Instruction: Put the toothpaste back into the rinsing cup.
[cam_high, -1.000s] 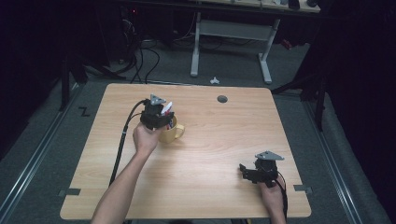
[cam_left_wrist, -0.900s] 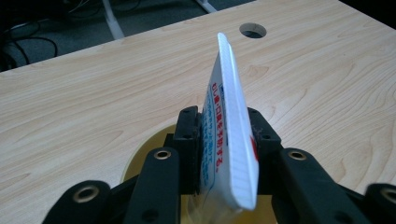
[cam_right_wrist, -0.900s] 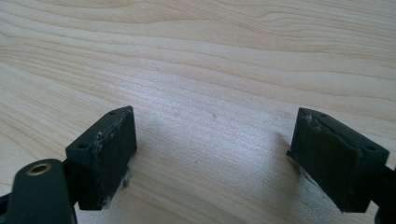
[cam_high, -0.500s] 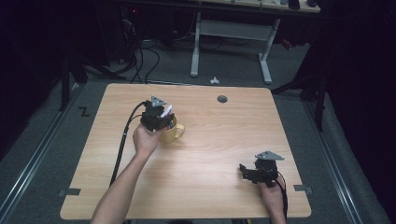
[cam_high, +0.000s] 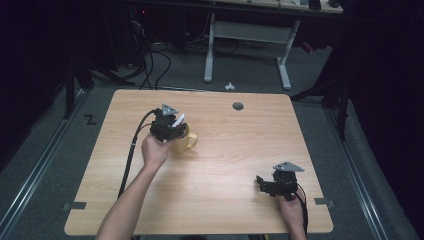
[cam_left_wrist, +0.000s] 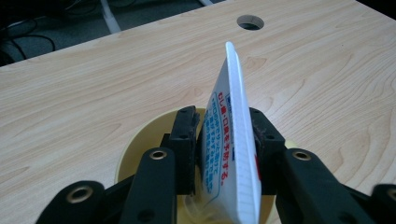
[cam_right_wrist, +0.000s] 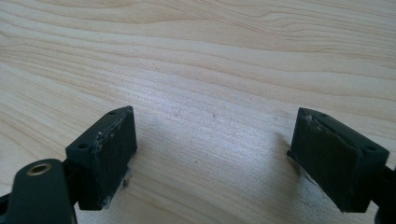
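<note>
Left gripper (cam_left_wrist: 223, 154) clenched on a white toothpaste tube (cam_left_wrist: 232, 140) — jaws pinch its flat sides, red and blue print facing the camera, crimped end pointing up and away. In the left gripper view the tube's lower end hangs inside the mouth of a yellow mug (cam_left_wrist: 140, 144), directly under the jaws; whether it touches the bottom cannot be told. High view: left gripper (cam_high: 172, 131) sits over the yellow mug (cam_high: 185, 144) at the table's left-centre, the mug's handle pointing right.

Right gripper (cam_right_wrist: 212, 154) released, jaws wide apart with bare wood between them, holding nothing. High view puts the right gripper (cam_high: 265, 184) low near the table's (cam_high: 240, 150) near-right corner, well apart from the mug.

Step in hand, as judged: standing the tube in the mug — insertion underway, release not yet made.

Next move calls for: lower until the tube is seated, then part the jaws gently and lift straight up so the pads do not drag the tube out or tip the mug. Tube leans slightly; expect it to settle against the rim.

Farther off: 1 round cable hole (cam_high: 238, 106) near the far edge.
</note>
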